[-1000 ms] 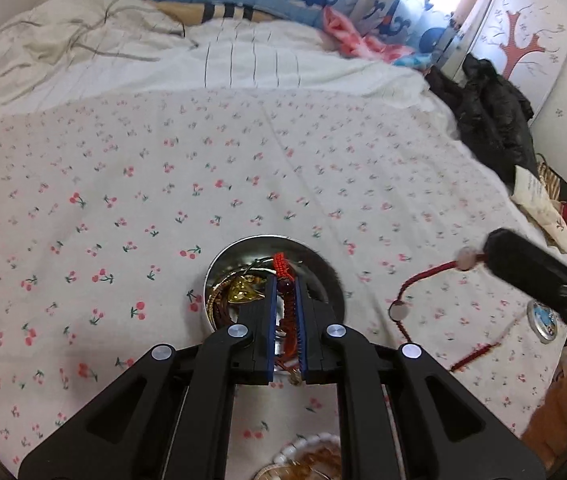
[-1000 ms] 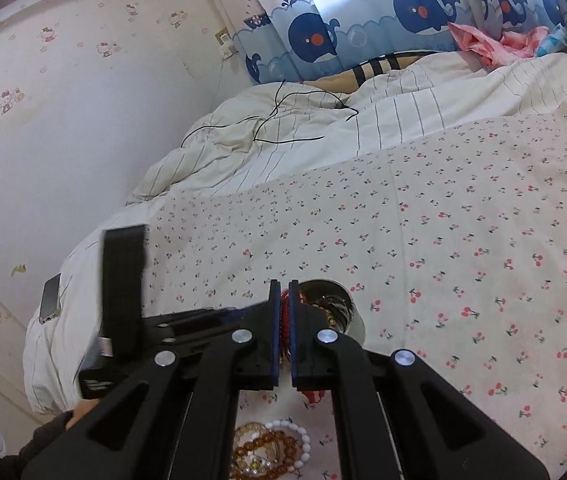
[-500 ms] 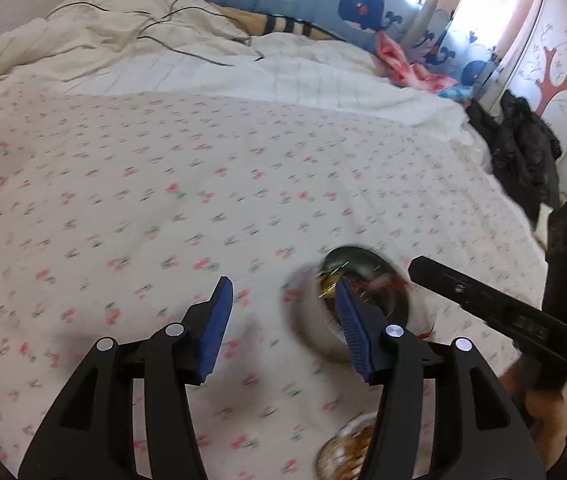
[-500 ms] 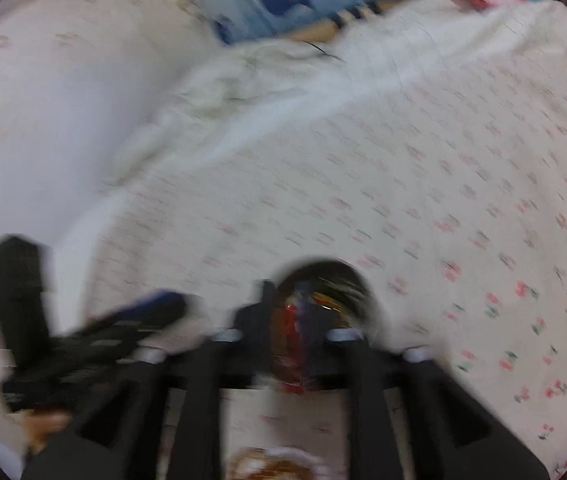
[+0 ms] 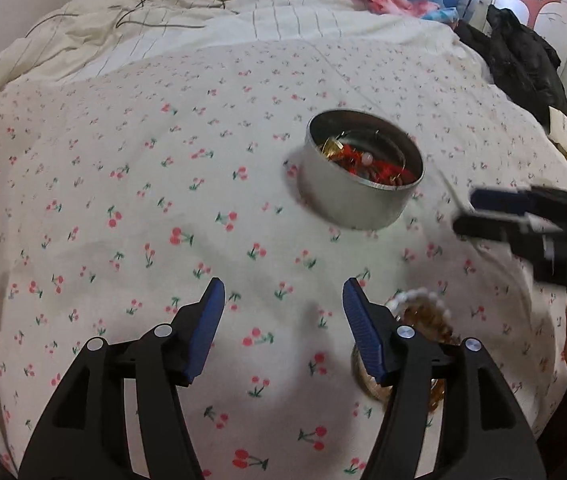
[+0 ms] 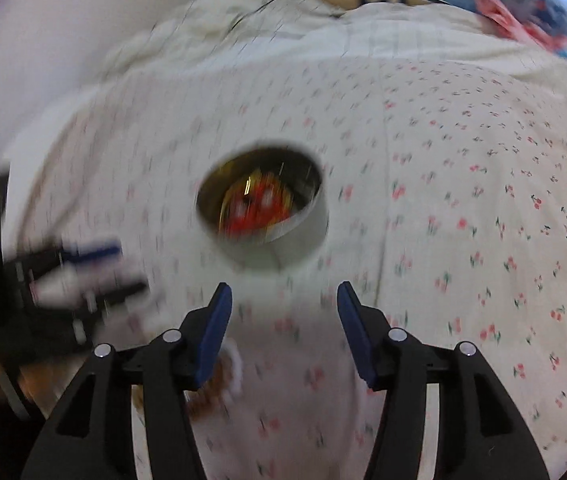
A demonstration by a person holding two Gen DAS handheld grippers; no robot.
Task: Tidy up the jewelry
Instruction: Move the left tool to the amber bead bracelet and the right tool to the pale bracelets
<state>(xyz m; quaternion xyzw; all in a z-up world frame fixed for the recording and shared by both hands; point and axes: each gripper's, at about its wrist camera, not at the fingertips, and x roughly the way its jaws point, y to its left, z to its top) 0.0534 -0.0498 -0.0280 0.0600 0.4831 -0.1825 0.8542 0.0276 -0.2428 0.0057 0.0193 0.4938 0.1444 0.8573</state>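
The red beaded string now lies in the round metal tin (image 5: 357,196) on the cherry-print bed (image 5: 123,184), so that piece looks stowed. Both the left gripper (image 5: 283,308) and the right gripper (image 6: 281,308) have just been opening; each stands spread with nothing between its jaws. Next probably comes the white-and-amber bead bracelets (image 5: 423,312) beside the left gripper, though blur hides detail: a close over the strand.

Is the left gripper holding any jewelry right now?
No. In the left wrist view the left gripper stands open over bare cherry-print sheet, with the red jewelry lying in the metal tin.
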